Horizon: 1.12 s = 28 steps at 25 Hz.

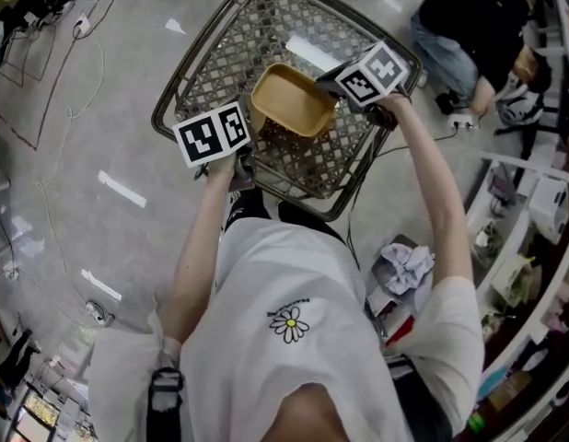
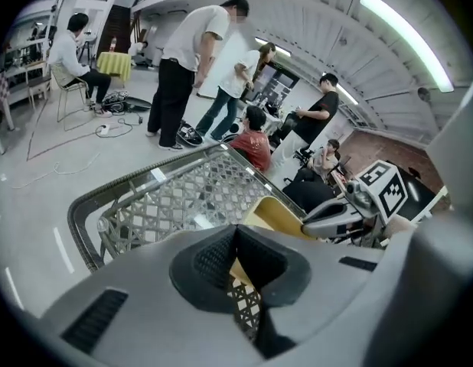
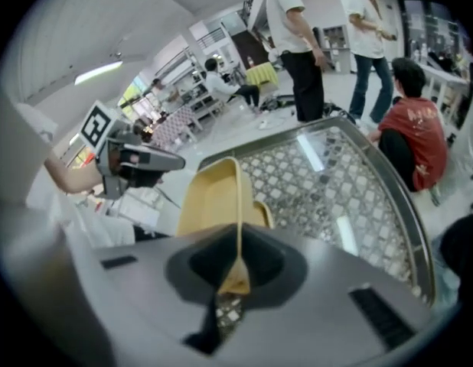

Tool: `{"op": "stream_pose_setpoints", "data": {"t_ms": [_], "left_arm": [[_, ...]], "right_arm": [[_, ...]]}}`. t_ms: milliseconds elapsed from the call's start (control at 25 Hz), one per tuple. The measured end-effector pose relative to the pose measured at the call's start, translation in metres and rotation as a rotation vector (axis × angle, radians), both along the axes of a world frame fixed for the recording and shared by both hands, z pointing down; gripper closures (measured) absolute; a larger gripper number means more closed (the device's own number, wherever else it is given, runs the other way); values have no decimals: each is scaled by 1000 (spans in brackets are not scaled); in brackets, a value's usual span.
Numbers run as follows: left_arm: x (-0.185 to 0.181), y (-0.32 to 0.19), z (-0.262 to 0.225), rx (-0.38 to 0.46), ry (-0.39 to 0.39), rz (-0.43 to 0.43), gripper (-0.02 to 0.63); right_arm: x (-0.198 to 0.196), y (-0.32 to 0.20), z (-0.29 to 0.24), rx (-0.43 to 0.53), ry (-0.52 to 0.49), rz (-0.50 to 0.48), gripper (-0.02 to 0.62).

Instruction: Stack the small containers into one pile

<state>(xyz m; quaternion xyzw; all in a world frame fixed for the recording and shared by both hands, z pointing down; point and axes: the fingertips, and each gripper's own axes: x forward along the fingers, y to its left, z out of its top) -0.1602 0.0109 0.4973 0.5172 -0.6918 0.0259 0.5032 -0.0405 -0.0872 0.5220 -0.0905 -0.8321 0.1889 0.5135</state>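
A tan plastic container (image 1: 292,99) hangs over a wire mesh basket (image 1: 266,26) that stands on the floor. My left gripper (image 1: 250,141) is shut on the container's near left rim. My right gripper (image 1: 329,83) is shut on its right rim. In the left gripper view the tan container (image 2: 271,214) rises past my shut left gripper (image 2: 236,258), with the right gripper (image 2: 321,224) at its far side and the basket (image 2: 175,197) below. In the right gripper view a thin edge of the container (image 3: 213,201) is pinched in my right gripper (image 3: 238,262). The left gripper (image 3: 171,161) holds the opposite side.
Several people stand and sit beyond the basket (image 3: 328,182); one seated person (image 1: 469,35) is close to its far right corner. Cables (image 1: 73,72) trail over the floor at left. Shelving (image 1: 533,247) and a crumpled cloth (image 1: 409,265) lie at right.
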Motion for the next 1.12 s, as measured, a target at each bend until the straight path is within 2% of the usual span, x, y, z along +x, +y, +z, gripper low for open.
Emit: {"op": "stream_pose_setpoints", "data": {"t_ms": [120,280,720,1120], "left_arm": [[18,8,16,-43,-8,55,581],[23,10,29,-90,-28,128,580],[12,9,35,-114,-28,131,580],[17,10,39,-131,-30,157,580]], "right_arm": [[10,8,15,-14,48,-62,558],[17,4,34,7,107,-98,557],[23,-3,70,-89,158,-73,557],[29,-5,97,80,195,-124,555]]}}
